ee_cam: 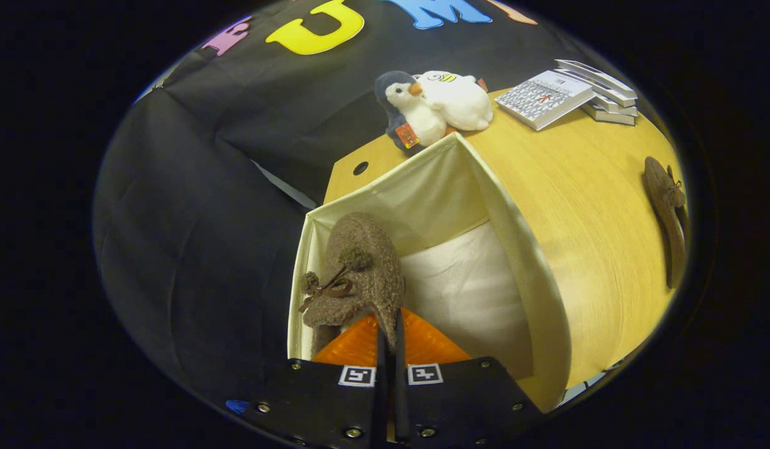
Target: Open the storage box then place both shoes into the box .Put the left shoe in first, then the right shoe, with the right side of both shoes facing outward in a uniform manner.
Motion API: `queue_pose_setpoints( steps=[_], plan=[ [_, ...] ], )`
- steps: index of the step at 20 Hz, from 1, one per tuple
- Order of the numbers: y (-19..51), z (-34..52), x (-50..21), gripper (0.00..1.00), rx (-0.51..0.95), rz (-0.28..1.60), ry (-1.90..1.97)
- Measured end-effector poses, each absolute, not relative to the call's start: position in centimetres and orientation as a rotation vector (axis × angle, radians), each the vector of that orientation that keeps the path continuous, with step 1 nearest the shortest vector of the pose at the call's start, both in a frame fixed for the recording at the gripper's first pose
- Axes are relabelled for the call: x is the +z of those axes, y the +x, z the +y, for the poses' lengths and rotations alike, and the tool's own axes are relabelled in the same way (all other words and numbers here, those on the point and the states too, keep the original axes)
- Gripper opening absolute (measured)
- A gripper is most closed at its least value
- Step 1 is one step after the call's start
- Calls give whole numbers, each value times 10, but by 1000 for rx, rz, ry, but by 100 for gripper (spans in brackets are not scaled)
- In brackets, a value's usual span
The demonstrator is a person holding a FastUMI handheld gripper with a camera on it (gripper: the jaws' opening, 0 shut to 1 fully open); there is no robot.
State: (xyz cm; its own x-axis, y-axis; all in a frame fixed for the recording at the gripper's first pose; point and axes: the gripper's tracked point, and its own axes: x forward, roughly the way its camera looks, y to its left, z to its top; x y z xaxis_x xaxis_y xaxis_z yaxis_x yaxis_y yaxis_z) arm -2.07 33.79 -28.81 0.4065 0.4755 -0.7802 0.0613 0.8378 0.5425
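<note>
Pinching the heel edge of a brown woolly shoe [360, 268] between its two orange fingers [353, 346], the hand-held gripper [389, 337] is clamped tight, with almost no gap showing. The shoe hangs inside the open cream storage box [528, 268], near its left wall, toe pointing away and its bow with pompoms facing left. The box stands on the wooden counter [596, 212]. Beyond it sit two plush toys [434, 106] and stacked books [572, 93]. The second shoe [668, 212] lies well apart, off to the right.
</note>
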Motion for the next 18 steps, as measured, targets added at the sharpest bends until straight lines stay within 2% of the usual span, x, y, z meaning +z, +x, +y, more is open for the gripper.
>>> queue_pose_setpoints(
  steps=[1,2,3,4,5,7,13,18],
  plan=[
    [-21,340,-285,9,298,1128,545],
    [-19,342,-279,20,318,1111,546],
    [-17,343,-273,34,343,1095,545],
    [-14,345,-265,57,368,1079,547],
    [-13,344,-257,64,386,1065,540],
    [-9,336,-238,98,421,1024,517],
    [4,263,-179,98,452,832,398],
    [13,167,-163,98,379,720,292]
  ],
)
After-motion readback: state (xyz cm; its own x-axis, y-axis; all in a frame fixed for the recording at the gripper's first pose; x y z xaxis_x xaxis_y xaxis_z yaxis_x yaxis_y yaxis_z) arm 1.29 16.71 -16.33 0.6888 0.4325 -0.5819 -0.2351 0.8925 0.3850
